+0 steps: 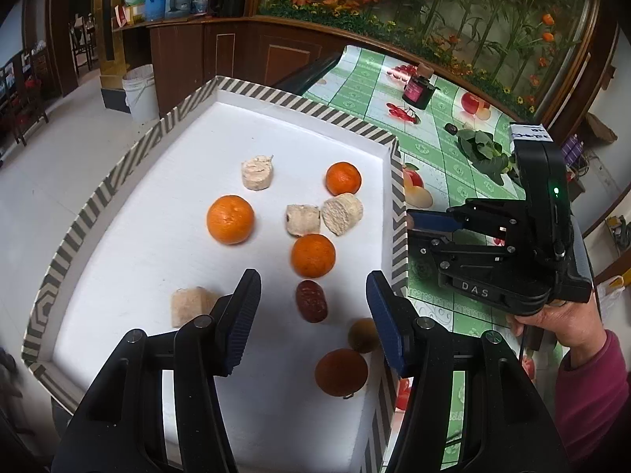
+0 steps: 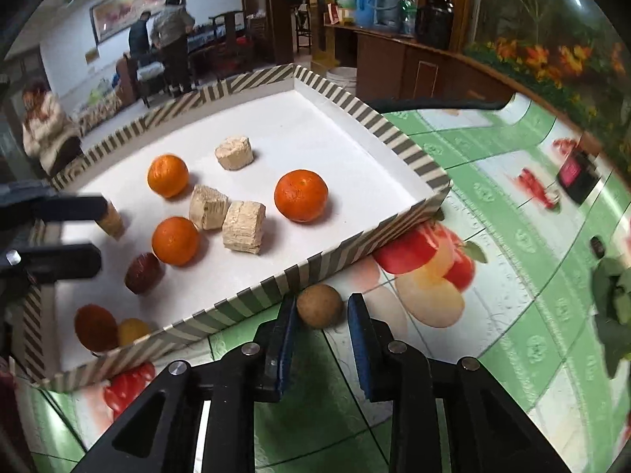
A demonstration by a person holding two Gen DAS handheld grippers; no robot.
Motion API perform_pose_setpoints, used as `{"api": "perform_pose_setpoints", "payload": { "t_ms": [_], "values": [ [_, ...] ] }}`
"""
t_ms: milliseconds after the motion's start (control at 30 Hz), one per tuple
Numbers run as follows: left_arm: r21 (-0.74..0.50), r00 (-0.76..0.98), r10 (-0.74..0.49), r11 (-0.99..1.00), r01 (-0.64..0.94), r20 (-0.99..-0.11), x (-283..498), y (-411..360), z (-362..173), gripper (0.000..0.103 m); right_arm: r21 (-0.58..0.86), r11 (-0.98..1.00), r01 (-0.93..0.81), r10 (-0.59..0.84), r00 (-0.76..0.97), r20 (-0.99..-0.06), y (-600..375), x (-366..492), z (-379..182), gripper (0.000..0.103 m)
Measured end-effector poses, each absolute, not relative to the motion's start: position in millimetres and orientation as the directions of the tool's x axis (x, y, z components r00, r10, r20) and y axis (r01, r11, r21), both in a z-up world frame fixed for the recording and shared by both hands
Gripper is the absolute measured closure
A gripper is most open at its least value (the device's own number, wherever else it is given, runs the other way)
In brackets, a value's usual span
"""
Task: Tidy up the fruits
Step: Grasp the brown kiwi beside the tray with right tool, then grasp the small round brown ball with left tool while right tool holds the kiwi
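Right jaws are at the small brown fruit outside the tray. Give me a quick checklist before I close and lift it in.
1. Small brown fruit lies between the right gripper jaws: ok.
2. Pads pressing on it: not ok, gaps show on both sides.
3. Fruit outside the striped tray, beside its wall: ok.
4. Free white floor inside the tray for a drop: ok.
5. Left gripper empty, open over the tray: ok.
6. Fruit ripeness or softness: cannot tell.

occluded: small brown fruit [image 1: 362,335] half behind left gripper [image 1: 313,315] finger | cropped: leafy vegetable [image 2: 613,311] at frame edge | blurred: dark jar [image 2: 577,175]
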State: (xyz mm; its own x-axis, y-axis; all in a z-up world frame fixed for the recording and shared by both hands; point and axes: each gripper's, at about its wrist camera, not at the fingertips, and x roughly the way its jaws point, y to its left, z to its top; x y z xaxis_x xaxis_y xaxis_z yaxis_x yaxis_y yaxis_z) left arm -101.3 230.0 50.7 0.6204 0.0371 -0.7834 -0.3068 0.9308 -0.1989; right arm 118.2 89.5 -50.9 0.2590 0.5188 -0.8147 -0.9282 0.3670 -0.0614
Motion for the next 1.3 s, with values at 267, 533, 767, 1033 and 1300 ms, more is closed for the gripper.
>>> {"api": "perform_pose_setpoints", "payload": {
  "t_ms": [267,533,767,1033,1300],
  "values": [
    [-0.201,0.634,0.018,0.941,-0.272,-0.773,-101,216,57,0.047,0.005,0.390,-0.921,0.556,0.232,-0.798,74,110,-46,0.081],
    [-0.204,0.643,-0.026,0.957,-0.205,-0.765,-101,191,62,0.047,0.074,0.470,-0.880,0.593,0.253,-0.764,32,96,-33,0.081],
    [-0.213,0.628,-0.155,0.977,-0.019,-0.763,-76,119,63,0.047,0.109,0.666,-0.738,0.546,0.383,-0.745,-72,85,-25,0.081],
    [-0.255,0.542,-0.340,0.940,0.228,-0.769,-29,8,54,0.047,0.137,0.866,-0.480,0.421,0.553,-0.720,-212,91,-24,0.080],
    [-0.280,0.439,-0.457,0.868,0.410,-0.773,17,-95,45,0.048,0.152,0.954,-0.260,0.295,0.700,-0.651,-312,89,-5,0.080]
  ]
}}
